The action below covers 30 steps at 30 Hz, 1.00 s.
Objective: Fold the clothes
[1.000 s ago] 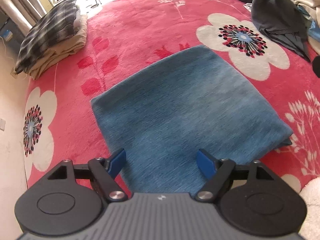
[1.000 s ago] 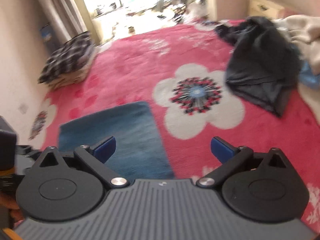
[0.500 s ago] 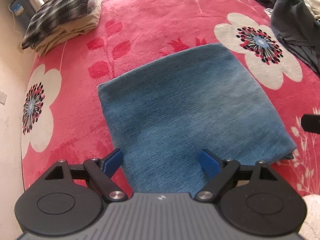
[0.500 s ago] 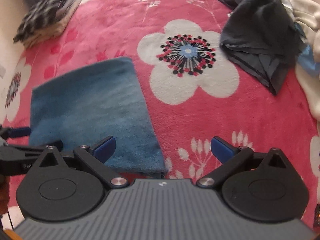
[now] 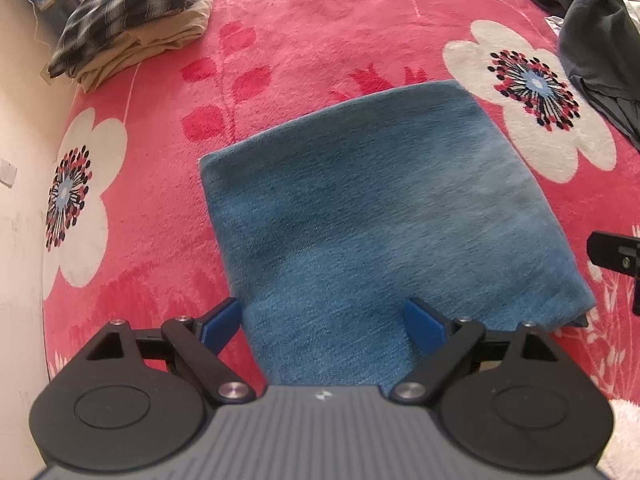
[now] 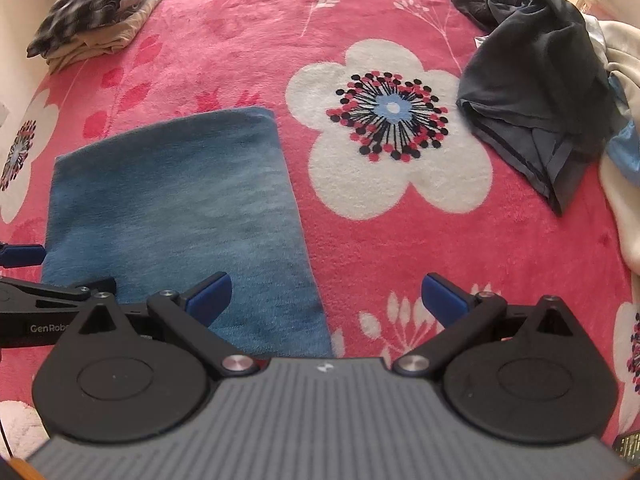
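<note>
While the pink floral blanket (image 5: 304, 28) fills nearly the whole of both views, I record it as the surface on which every item lies; whether a bed or the floor is beneath it I cannot tell. It bears large white flowers with dark, dotted centres.

Next in size is the folded blue cloth (image 5: 380, 216), lying flat on the blanket as a neat rectangle just ahead of both my grippers. In the right wrist view the same cloth (image 6: 176, 204) sits to the left of centre, its right edge running straight.

A heap of dark grey clothing (image 6: 532, 92) lies unfolded at the far right, well apart from the blue cloth, with pale fabric (image 6: 624, 64) beside it at the frame edge. At the far left corner I see a stack of folded clothes (image 5: 132, 12), a checked item on top of beige ones.

The left gripper (image 5: 324, 318) hangs over the near end of the blue cloth, pointing steeply down. Its jaws have just been opening and now stand wide apart; the cloth lies below them, not pinched by the pads.

The right gripper (image 6: 326, 294) stands over the cloth's near right corner, jaws wide apart and clamped on nothing, one blue pad above the cloth and the other above bare blanket.
</note>
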Motion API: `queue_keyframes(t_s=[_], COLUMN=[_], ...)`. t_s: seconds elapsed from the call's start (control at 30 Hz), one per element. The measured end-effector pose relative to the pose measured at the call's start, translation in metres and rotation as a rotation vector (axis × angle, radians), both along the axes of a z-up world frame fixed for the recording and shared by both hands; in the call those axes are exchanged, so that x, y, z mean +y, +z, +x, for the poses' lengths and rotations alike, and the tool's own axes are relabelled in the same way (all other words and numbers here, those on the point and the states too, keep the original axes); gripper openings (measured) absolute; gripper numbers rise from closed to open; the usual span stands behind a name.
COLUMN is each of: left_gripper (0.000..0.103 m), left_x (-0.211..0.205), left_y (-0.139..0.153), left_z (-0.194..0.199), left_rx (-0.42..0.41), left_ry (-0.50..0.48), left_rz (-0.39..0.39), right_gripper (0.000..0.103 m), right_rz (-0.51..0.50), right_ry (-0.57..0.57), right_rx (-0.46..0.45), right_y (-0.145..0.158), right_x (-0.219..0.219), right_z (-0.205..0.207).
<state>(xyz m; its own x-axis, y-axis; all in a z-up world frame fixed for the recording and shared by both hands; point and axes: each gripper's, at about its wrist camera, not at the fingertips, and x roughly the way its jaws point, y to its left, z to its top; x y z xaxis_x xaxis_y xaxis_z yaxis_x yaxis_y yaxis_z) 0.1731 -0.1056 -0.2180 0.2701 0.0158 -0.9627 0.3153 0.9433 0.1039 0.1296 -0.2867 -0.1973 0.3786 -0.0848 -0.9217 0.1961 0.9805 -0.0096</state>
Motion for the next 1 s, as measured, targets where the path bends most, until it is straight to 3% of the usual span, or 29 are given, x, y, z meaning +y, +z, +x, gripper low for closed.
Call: queue_keyframes(t_s=[0.47,0.63,0.7,0.73,0.83,0.9,1.0], left_gripper=[0.092,0.093,0.090,0.085,0.083,0.083,0.080], left_x=[0.002,0.006,0.005,0.005,0.006,0.007,0.009], left_y=[-0.002,-0.003,0.001,0.005,0.023,0.033,0.039], left_z=[0.001,-0.003,-0.005,-0.007,-0.015,-0.020,-0.025], left_rx=[0.007,-0.008,-0.033,-0.058,-0.171,-0.233,-0.260], left_ry=[0.022,0.039,0.044,0.044,0.030,0.020,0.009], left_rz=[-0.008,-0.023,-0.014,-0.005,0.014,-0.002,-0.035], right_gripper=[0.102,0.099,0.098,0.095,0.082,0.077,0.068], right_rz=[-0.022,0.025,0.033,0.032,0.032,0.023,0.021], right_ry=[0.016,0.007,0.005,0.007,0.005,0.007,0.056], right_rx=[0.008,-0.078,-0.116,-0.127,-0.151,-0.180,-0.261], right_y=[-0.004,-0.006,-0.010,-0.013,-0.021,-0.024,-0.023], right_x=[0.008,0.010,0.012,0.013,0.013,0.015,0.021], right_z=[0.005,-0.005,-0.013,-0.017,-0.029,-0.037,-0.047])
